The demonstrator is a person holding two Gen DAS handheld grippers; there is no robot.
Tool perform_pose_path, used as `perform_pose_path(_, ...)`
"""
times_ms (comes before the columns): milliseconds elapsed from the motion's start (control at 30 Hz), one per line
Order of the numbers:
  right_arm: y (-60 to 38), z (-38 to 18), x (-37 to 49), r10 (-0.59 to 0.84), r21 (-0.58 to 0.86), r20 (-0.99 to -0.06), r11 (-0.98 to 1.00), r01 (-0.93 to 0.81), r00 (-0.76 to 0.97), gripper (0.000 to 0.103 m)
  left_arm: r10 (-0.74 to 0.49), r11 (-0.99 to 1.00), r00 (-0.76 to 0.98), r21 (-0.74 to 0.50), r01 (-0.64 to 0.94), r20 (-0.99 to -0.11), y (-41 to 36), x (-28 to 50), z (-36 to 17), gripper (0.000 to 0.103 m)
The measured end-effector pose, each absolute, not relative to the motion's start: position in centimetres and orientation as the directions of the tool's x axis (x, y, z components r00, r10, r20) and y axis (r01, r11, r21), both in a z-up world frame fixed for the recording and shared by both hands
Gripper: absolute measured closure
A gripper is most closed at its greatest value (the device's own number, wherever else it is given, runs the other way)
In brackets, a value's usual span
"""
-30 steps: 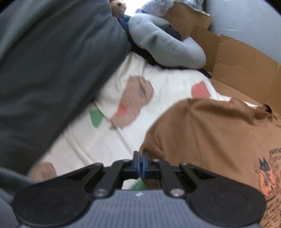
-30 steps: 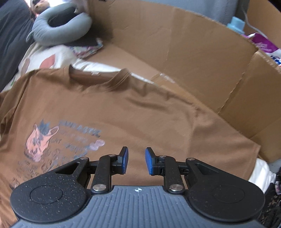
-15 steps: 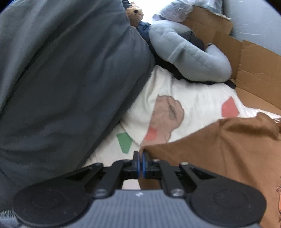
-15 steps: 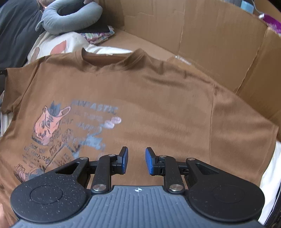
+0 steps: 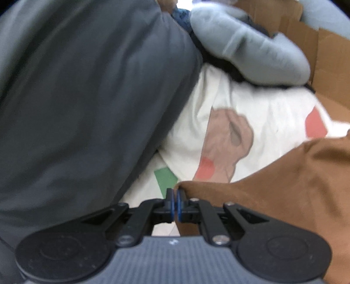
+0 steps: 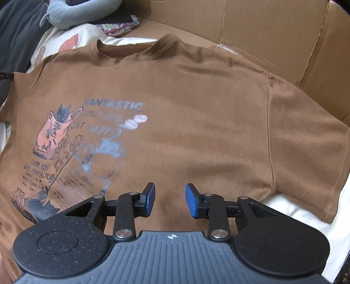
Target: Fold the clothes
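A brown T-shirt [image 6: 196,113] with a printed cat picture and the word FANTASTIC lies spread face up on a white patterned sheet [image 5: 262,122]. My left gripper [image 5: 175,205] is shut on the edge of the brown T-shirt's [image 5: 284,185] left sleeve. My right gripper [image 6: 170,201] is open and empty, just above the shirt's lower middle, to the right of the print.
A large dark grey cushion [image 5: 76,98] fills the left. A grey neck pillow [image 5: 251,52] lies at the back; it also shows in the right wrist view [image 6: 78,13]. Cardboard walls [image 6: 273,37] stand behind and to the right of the shirt.
My left gripper kept hold of the sleeve and shifted left, drawing it outward. My right gripper drew back toward the shirt's hem, so more of the shirt shows. It stayed open.
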State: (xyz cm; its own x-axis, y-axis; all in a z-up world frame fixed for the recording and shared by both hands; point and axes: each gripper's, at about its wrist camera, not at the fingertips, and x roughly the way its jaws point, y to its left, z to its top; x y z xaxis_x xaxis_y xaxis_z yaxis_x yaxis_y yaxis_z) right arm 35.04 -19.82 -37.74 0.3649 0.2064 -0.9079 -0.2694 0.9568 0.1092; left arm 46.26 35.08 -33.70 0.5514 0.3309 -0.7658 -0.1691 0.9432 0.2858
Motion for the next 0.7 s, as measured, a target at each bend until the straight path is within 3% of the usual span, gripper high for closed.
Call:
perform_pose_path(233,-20.0,-38.0,34.8,0.203,0.107,-0.911,0.957,-0.268,0.360,0.066,0.336,0.942,0.505,0.275,-0.193,-0.795,35.4,44.4,-34.1,0.075)
perform_pose_path(700,-20.3,-38.0,34.8,0.216,0.119,-0.901,0.957,-0.265,0.375,0.066,0.219,0.972,0.431,0.158,-0.173,-0.875,33.3,37.5,-33.3,0.072)
